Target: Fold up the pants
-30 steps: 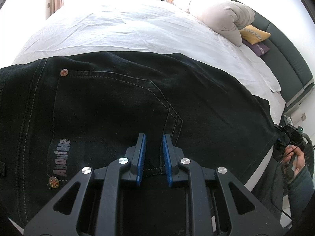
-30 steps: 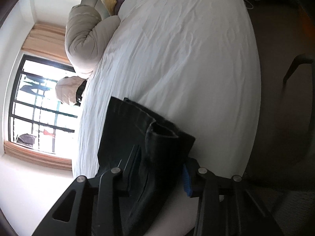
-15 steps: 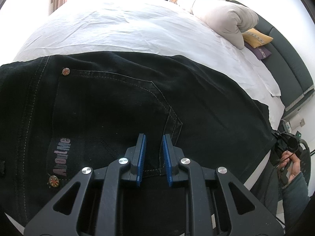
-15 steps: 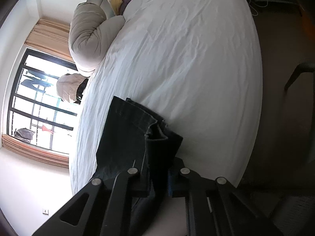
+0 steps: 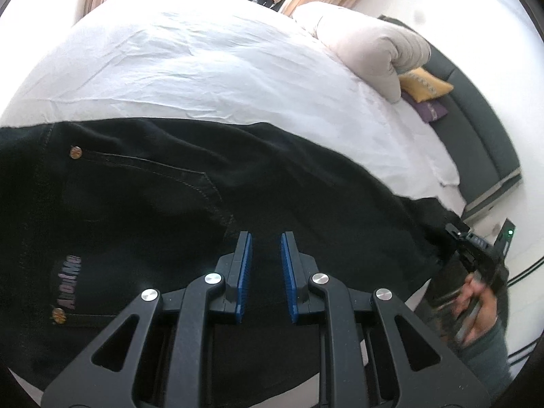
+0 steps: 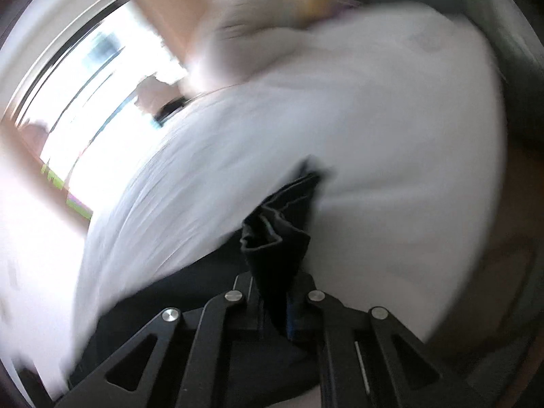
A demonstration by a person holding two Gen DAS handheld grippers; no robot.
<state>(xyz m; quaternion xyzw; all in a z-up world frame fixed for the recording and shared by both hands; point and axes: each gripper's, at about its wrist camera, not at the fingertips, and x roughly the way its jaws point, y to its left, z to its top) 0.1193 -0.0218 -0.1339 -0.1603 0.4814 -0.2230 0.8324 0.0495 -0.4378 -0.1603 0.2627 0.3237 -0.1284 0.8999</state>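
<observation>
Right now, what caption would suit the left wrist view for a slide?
Left gripper, jaws apart, above black pants spread on a white bed; a hand works the right gripper at the pants' far end.

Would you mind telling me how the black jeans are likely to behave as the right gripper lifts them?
The black jeans will probably flop, since the hem bunches above the right gripper. Thick denim likely drags on the white sheet.

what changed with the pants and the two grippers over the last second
The right gripper closed its jaws on the hem end of the pants and is now swinging it up off the bed; its view is motion-blurred. In the left view the leg end has lifted toward the person's right hand. The left gripper stayed open over the seat, gripping nothing.
</observation>
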